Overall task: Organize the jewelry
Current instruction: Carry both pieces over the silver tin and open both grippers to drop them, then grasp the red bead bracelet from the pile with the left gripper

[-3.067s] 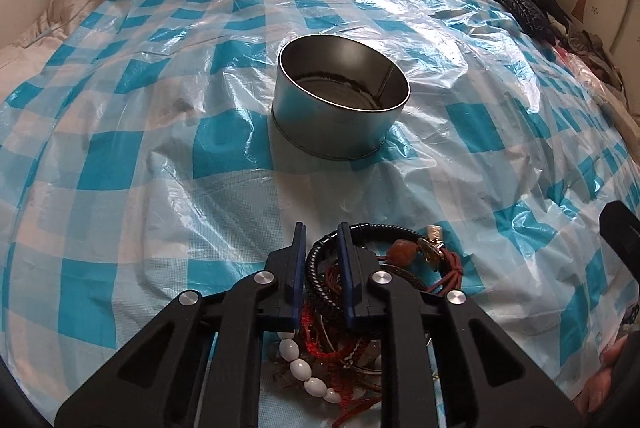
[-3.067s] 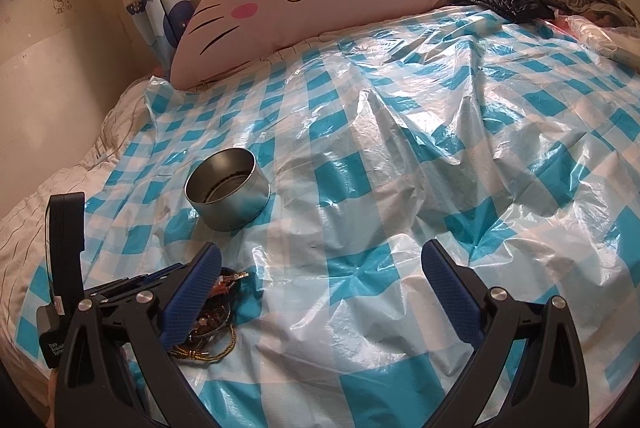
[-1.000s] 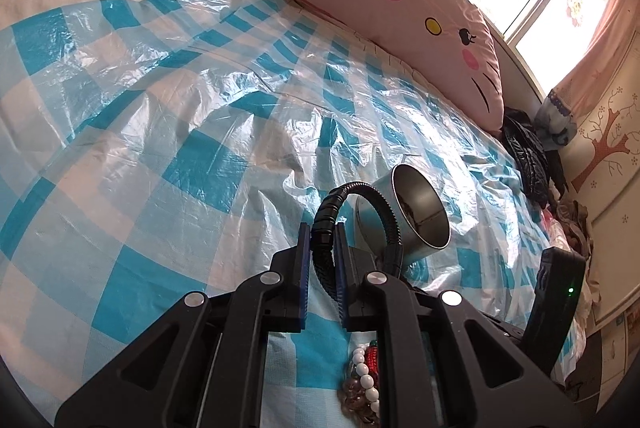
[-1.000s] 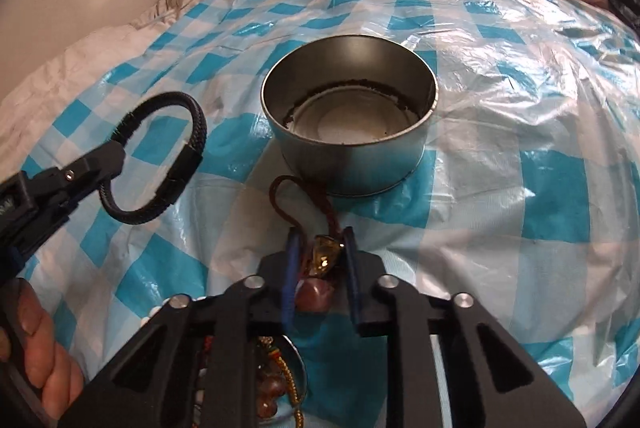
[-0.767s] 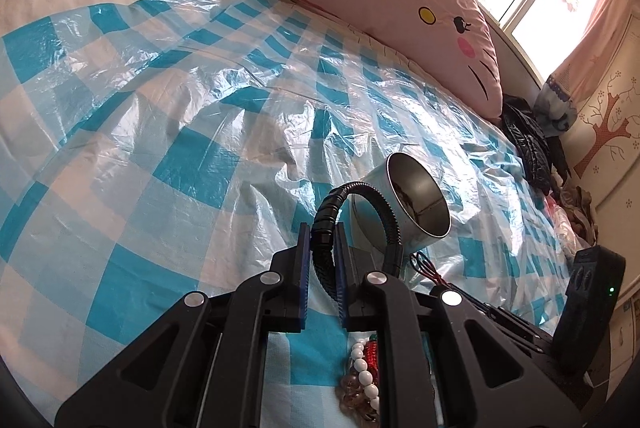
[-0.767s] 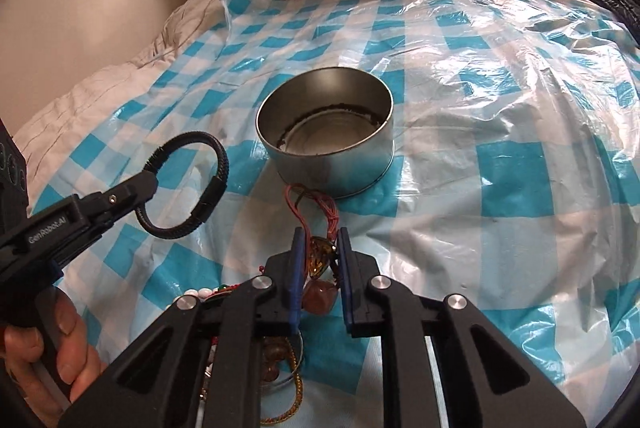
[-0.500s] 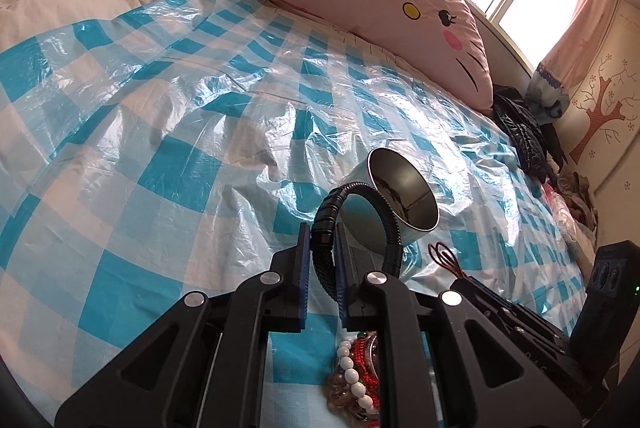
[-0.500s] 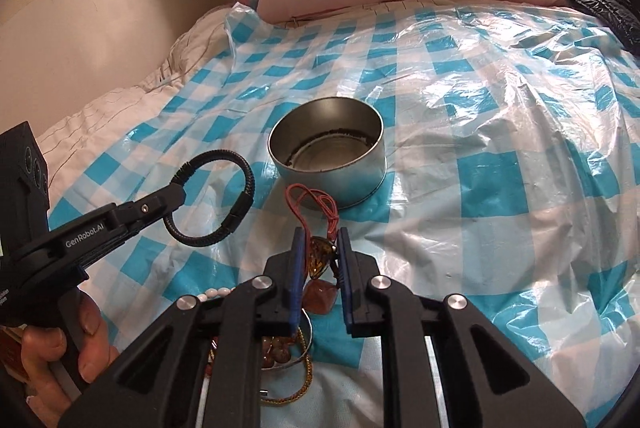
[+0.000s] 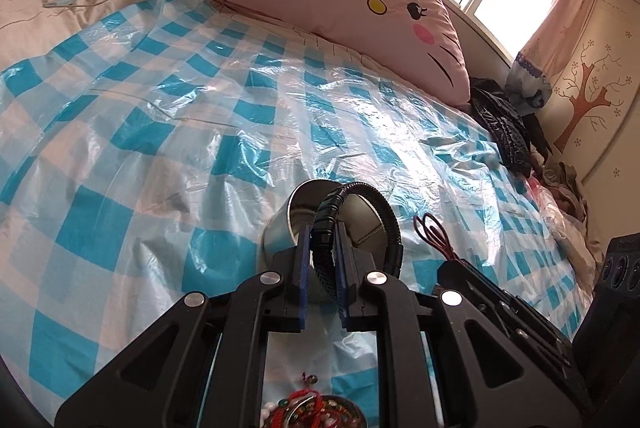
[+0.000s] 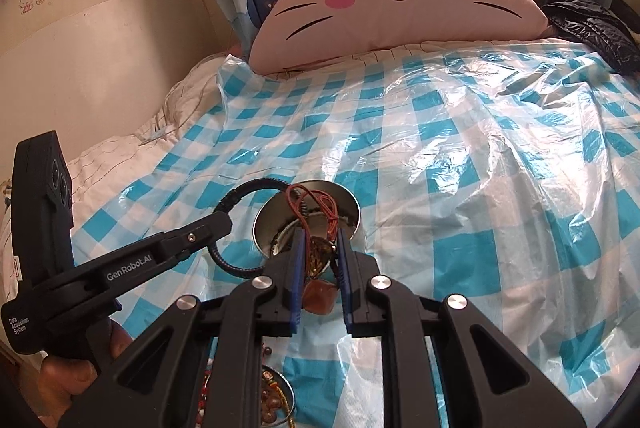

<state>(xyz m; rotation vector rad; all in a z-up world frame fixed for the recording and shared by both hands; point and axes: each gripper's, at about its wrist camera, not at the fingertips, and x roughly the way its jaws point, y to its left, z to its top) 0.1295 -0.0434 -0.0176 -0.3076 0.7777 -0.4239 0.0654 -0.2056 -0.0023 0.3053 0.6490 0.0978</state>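
Now round metal tin [image 10: 352, 218] looks empty, left fingers [image 9: 323, 252] pinching black bracelet [image 9: 372, 197], right fingers [image 10: 319, 248] clamping red-corded pendant [image 10: 318, 254]

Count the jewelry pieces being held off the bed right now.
2. A black braided bracelet sits in the left gripper; a red-corded pendant piece sits in the right gripper, both near the metal tin. More jewelry lies below, partly hidden.

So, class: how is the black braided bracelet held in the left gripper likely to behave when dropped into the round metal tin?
The black braided bracelet keeps its hoop shape above the left gripper, so probably fairly stiff. Being round, it may roll or bounce in the metal tin. Likely light.
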